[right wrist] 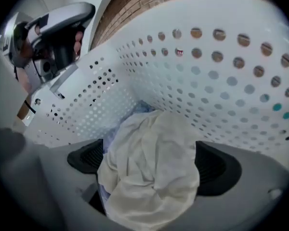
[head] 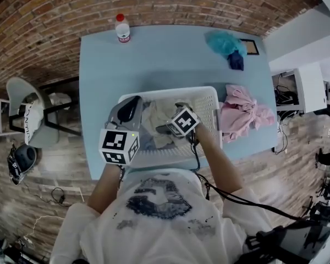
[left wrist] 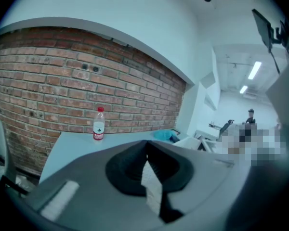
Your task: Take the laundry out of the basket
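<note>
Walls of the perforated laundry basket (right wrist: 221, 76) are closed round the right claw (right wrist: 151, 162), which is spread wide with a cream garment (right wrist: 154, 129) lying between its jaws. The left claw (left wrist: 147, 170) is held shut over the basket's left side. A pink garment (head: 245, 114) is heaped on the tabletop (head: 165, 59) just right of the basket.

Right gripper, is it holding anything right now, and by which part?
Nothing is held yet. The right gripper has its jaws wide apart around a crumpled cream cloth inside the white laundry basket, not clamped on it.
</note>
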The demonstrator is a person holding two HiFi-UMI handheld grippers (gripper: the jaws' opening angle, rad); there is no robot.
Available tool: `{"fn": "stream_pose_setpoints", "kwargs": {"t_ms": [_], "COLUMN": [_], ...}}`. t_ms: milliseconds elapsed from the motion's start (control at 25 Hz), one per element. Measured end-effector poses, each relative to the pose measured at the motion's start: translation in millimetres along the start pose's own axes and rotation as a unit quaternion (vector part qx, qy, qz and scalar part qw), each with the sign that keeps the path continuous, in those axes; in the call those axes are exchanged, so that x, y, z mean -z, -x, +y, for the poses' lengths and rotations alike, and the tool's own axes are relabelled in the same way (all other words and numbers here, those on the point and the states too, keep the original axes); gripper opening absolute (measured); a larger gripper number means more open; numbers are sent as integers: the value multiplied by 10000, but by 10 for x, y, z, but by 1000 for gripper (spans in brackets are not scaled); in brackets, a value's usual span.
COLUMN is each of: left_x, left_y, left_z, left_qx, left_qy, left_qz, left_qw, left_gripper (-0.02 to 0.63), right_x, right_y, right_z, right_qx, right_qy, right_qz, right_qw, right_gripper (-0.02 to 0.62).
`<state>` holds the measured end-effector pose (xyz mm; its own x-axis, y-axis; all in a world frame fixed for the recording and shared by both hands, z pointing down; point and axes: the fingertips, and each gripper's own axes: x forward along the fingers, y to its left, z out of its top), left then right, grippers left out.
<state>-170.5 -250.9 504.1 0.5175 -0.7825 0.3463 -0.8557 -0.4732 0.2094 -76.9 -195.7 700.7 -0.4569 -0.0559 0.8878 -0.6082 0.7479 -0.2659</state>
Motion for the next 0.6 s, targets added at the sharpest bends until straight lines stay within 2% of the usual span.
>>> {"fn": "stream_pose_setpoints", "kwargs": {"t_ms": [240,360,440,520,600], "left_x": [-27,-37,-48,-67,-86], "left_y": [-49,-80,-99,-115,-132], "left_z": [45,78,109,151,191], "left_qx": [43,57,50,24,2], "left_qy": [22,29,27,36,63], "left_qz": [39,47,52,50,44], "left_qw": [10000,10000,10000,10000,10000], "left_gripper": [-9,-9,-9,-9,-9], "right_x": [106,207,218,228,235], "right_y": [-303,-441,-517,-578,-634], "right_z": [-100,60,269,420,467], "right_qx": [105,-356,-674,-750,-654], "right_qy": [511,451,594,891,1235], "right_qz": [613,820,827,910,1029], "right_qw": [9968,9950,9925,9890,9848], "right_gripper": [591,591,591,591,591]}}
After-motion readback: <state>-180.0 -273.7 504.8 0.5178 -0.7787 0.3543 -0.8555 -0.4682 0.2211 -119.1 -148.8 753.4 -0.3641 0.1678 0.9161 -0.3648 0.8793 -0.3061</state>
